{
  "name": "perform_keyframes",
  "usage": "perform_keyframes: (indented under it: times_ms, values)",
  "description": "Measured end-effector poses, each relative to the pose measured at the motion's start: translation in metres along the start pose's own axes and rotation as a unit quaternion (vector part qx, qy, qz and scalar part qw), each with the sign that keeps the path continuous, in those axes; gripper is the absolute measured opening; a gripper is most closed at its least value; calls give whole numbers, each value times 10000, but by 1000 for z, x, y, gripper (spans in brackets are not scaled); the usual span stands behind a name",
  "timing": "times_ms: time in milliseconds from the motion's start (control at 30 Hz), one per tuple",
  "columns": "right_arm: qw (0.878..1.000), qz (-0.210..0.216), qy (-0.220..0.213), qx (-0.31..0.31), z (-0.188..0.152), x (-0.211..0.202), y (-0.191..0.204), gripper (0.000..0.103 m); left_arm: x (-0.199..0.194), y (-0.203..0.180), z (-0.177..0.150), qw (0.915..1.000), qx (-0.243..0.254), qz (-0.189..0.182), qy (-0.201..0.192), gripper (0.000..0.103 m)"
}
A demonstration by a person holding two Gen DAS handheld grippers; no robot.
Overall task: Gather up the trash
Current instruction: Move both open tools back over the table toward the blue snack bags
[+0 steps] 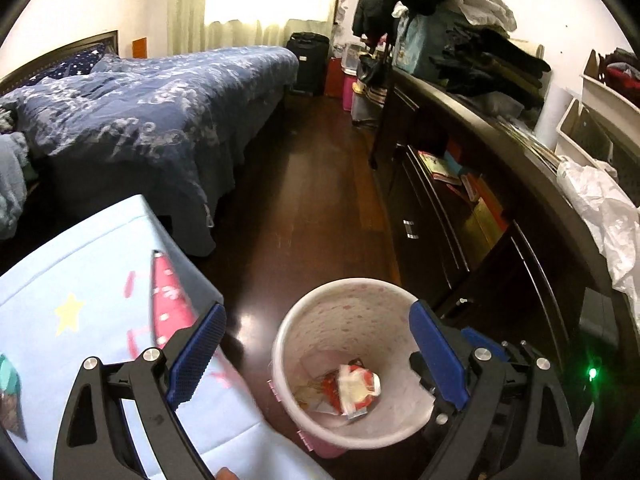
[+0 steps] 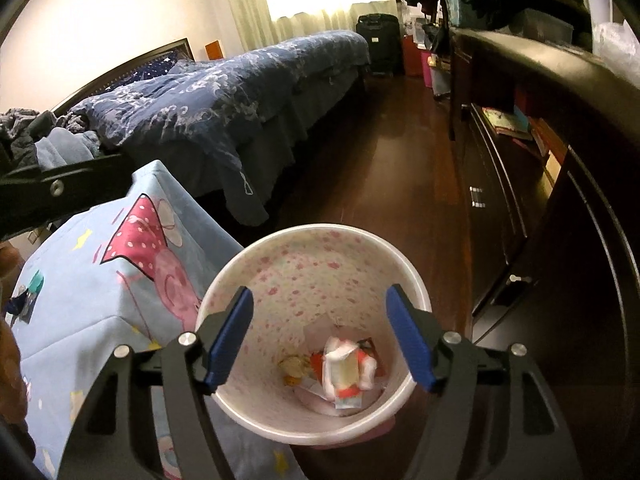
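Both grippers [image 1: 316, 350] [image 2: 320, 334] hover w/ jaws wide over bin [image 2: 256, 248], empty.

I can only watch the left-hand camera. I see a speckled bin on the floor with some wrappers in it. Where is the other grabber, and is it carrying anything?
Observer: The right gripper is above the mouth of the bin. Its jaws are open with nothing between them.
Visitor: And that blue cloth beside the bin, what is the pink shape on it? My view only shows a blur.
Observer: On the blue cloth, the right wrist view shows a pink cartoon pig below a pink dotted shape.
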State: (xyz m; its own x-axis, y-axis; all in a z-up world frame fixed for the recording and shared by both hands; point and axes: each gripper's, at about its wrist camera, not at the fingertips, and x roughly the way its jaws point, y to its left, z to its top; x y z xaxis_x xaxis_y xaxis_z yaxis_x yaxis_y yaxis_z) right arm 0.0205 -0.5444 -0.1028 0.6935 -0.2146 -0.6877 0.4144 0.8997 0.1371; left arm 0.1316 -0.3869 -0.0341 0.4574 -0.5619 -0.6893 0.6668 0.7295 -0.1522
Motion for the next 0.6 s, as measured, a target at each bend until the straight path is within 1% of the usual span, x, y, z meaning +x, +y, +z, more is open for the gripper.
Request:
perform_keyframes:
  times_ms: [100, 167, 200, 267, 367, 433, 600]
  values:
    - [9999, 110, -59, -88, 0, -13, 11, 70, -23, 18, -9, 9998, -183, 86, -88, 92]
    - [9994, 213, -130, -236, 0, -26, 26, 73, -37, 30, -15, 9993, -298, 188, -135, 92]
    - [9992, 245, -150, -280, 1, -30, 31, 75, -48, 39, -19, 9987, -379, 280, -192, 92]
    - [9981, 374, -214, -444, -1, -42, 49, 76, -63, 53, -27, 9976, -461, 442, -268, 92]
    - [9959, 611, -244, -625, -4, -57, 76, 79, -91, 79, -45, 9938, -677, 789, -396, 93]
    - [9937, 786, -253, -758, -8, -66, 95, 80, -106, 93, -56, 9914, -799, 934, -447, 95]
    - [9863, 1217, -225, -1090, -19, -85, 149, 83, -143, 128, -89, 9825, -1074, 1416, -559, 95]
